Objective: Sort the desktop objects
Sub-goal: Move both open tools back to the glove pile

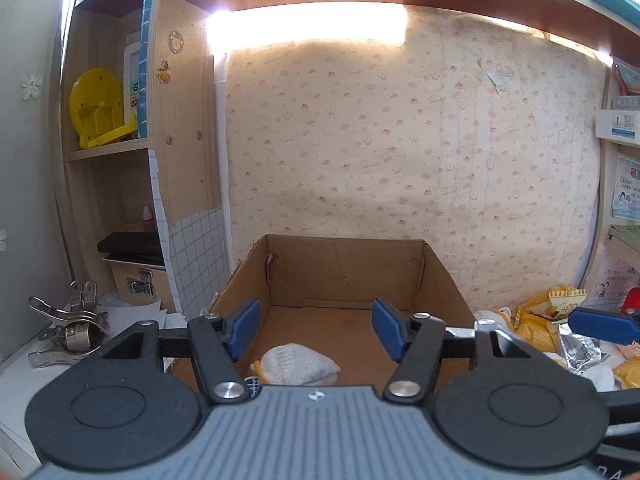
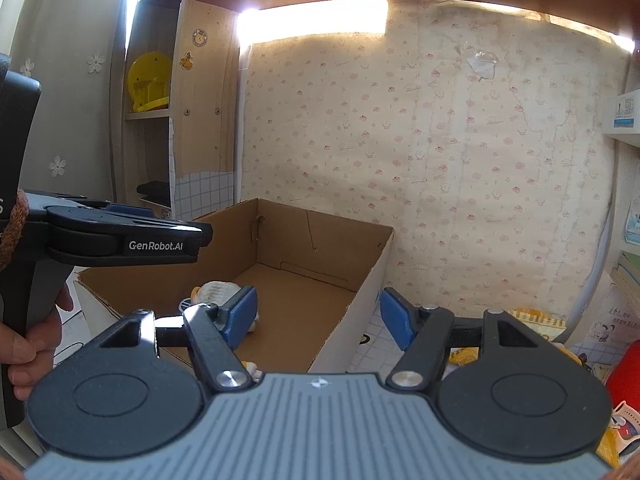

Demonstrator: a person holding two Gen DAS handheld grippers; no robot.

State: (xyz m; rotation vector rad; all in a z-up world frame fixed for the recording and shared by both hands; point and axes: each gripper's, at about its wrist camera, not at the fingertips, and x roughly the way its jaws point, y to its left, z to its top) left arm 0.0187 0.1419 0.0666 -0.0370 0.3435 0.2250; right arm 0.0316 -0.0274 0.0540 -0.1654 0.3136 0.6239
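At 9 o'clock in the left wrist view, steel spring clamps point(image 1: 70, 326) with curved, shiny handles lie on the white counter point(image 1: 16, 372). Above them a shelf holds a round yellow plastic piece point(image 1: 96, 106); lower down sits a small box with a metal latch point(image 1: 138, 284) under a flat black slab.

At the centre stands an open cardboard box point(image 1: 348, 276), rectangular, its brown corrugated walls creased and torn at the back corner. On its floor, at the near edge, lies a white knitted plush toy point(image 1: 298, 364) with a ribbed, soft weave and yellow trim.

The left hand-held gripper point(image 1: 316, 330) hovers over the box's near edge. Its ribbed blue pads point(image 1: 244, 328) stand apart with nothing between them; the toy lies below and beyond them, untouched.

At 3 o'clock, just beside the box, crinkled yellow snack bags point(image 1: 548, 312) and a silvery foil wrapper point(image 1: 580, 354) are heaped on the counter.

In the right wrist view the box point(image 2: 316, 240) shows at an angle, its outer side white, with the toy point(image 2: 216, 292) near its left wall. A person's hand point(image 2: 32, 344) at 8 o'clock grips the grey handle of the left tool. The right hand-held gripper point(image 2: 318, 318) hangs over the box's near right corner, blue pads point(image 2: 394, 318) apart and empty. At 4 o'clock a smooth red object point(image 2: 626, 368) sits at the edge; what it is cannot be told.
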